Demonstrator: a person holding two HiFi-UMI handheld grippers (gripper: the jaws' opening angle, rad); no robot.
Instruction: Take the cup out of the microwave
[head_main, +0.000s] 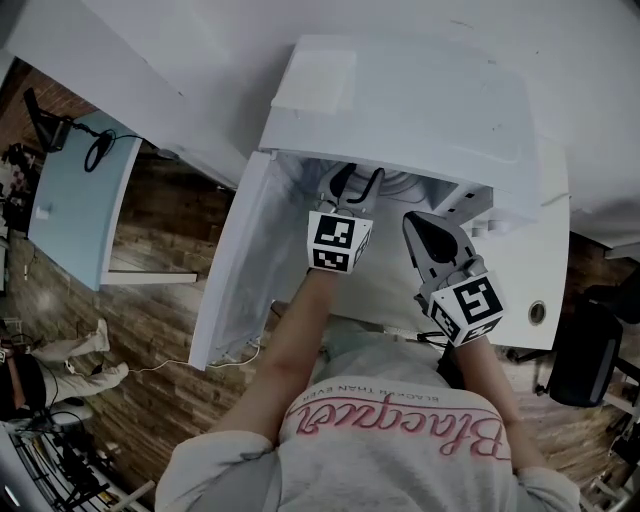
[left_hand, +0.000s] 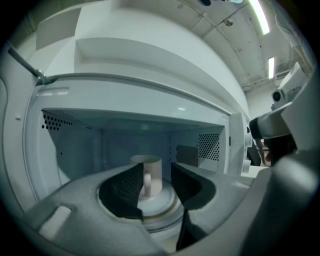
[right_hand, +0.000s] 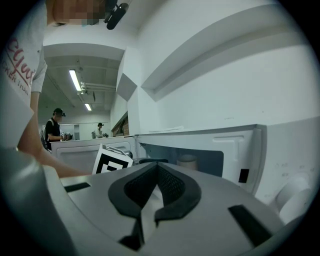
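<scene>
A white cup (left_hand: 150, 176) with its handle towards me stands upright on the glass turntable (left_hand: 161, 206) inside the white microwave (head_main: 400, 110). My left gripper (left_hand: 156, 181) reaches into the cavity, open, its dark pads (left_hand: 128, 186) framing the cup, which stands a little farther in. In the head view the left gripper (head_main: 357, 182) is under the microwave's top edge, and the cup is hidden there. My right gripper (head_main: 412, 220) hangs outside the opening, shut and holding nothing. From the right gripper (right_hand: 156, 166) view the cup (right_hand: 188, 161) shows inside the cavity.
The microwave door (head_main: 235, 270) is swung wide open to the left. Its control panel with a knob (right_hand: 292, 192) is on the right. A black chair (head_main: 585, 350) stands at the right and a pale blue desk (head_main: 75, 195) at the left. Two people (right_hand: 52, 132) stand far behind.
</scene>
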